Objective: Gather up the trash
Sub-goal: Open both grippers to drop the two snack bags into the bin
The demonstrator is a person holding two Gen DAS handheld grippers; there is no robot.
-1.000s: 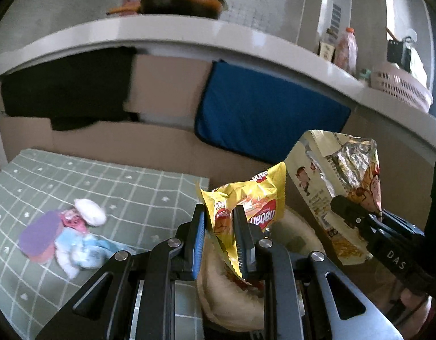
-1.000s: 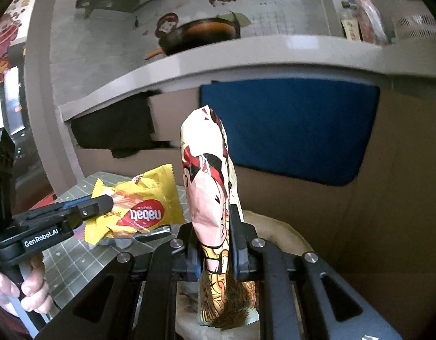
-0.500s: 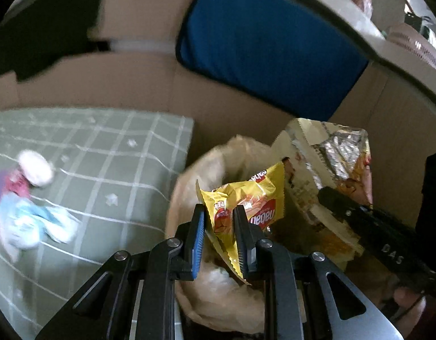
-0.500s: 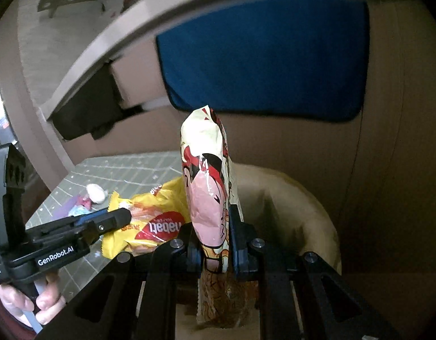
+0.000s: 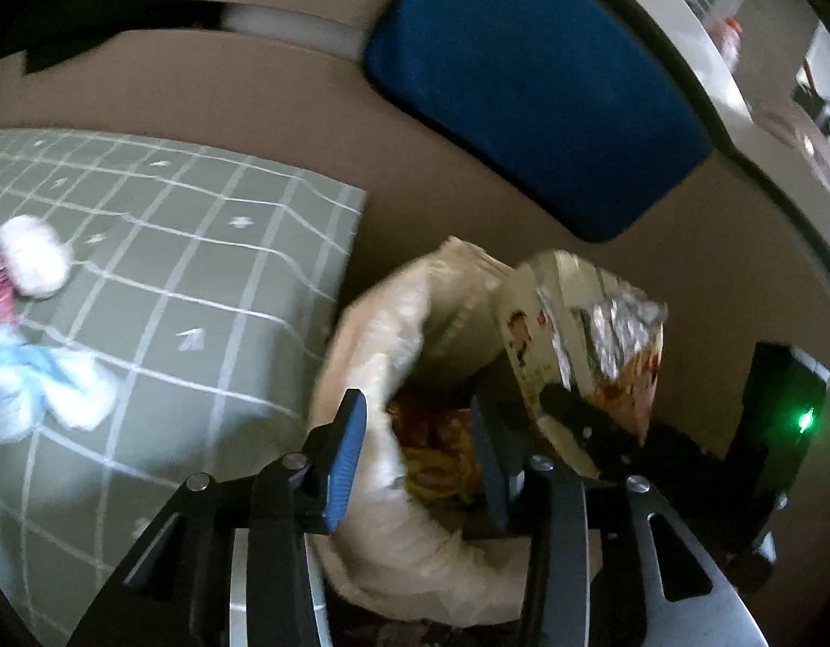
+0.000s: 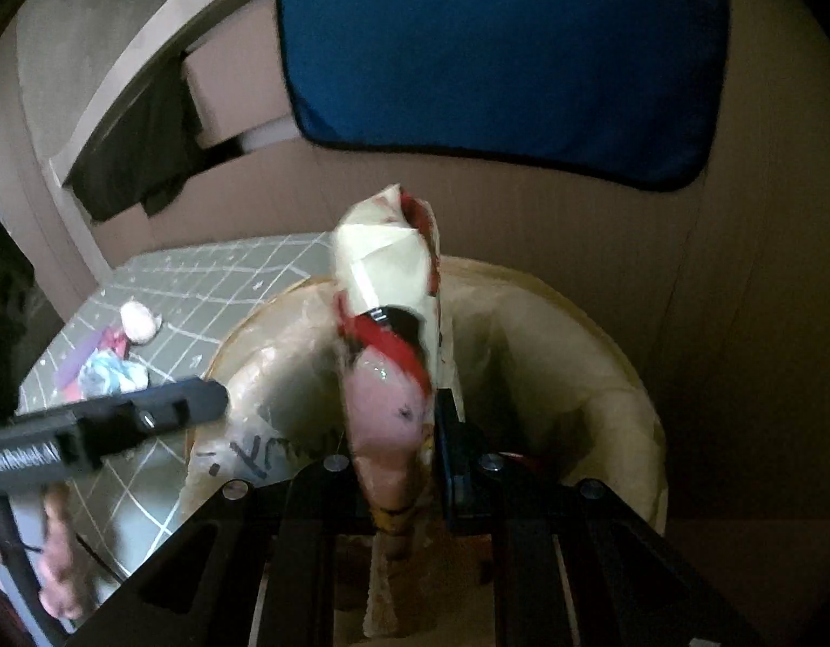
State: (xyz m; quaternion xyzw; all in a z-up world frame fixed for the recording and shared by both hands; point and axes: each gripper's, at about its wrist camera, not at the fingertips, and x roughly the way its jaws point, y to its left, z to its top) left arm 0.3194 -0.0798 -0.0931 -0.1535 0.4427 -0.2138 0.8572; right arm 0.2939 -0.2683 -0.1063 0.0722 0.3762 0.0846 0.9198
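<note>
Left gripper [image 5: 420, 450] is over the mouth of the trash bag [image 5: 361, 356], jaws opening, nothing between the pads – the yellow wrapper [image 5: 436, 453] lies loose inside the bag, just below and beyond the fingertips. So that piece reads as dropped.

Right gripper [image 6: 396, 450] is clenched on the snack bag [image 6: 388, 323] – a cream and red packet, held near its lower end, long axis pointing up and away from the jaws, roughly upright. Its top sticks above the bag rim [image 6: 619, 356]; the lower end hangs below the jaws toward the opening. In the left view the same snack bag [image 5: 582, 339] sits at the right side of the bag mouth, tilted.

Key relation: bag opening is directly under and ahead of the right gripper, so release should need little more than letting go; risk is the tall packet tipping over the far rim.

More trash is left on the green checked mat [image 5: 188, 269], far left – a white ball [image 5: 32, 256] and a crumpled blue-white wrapper [image 5: 32, 388]. Left hand is the nearer one to those.
</note>
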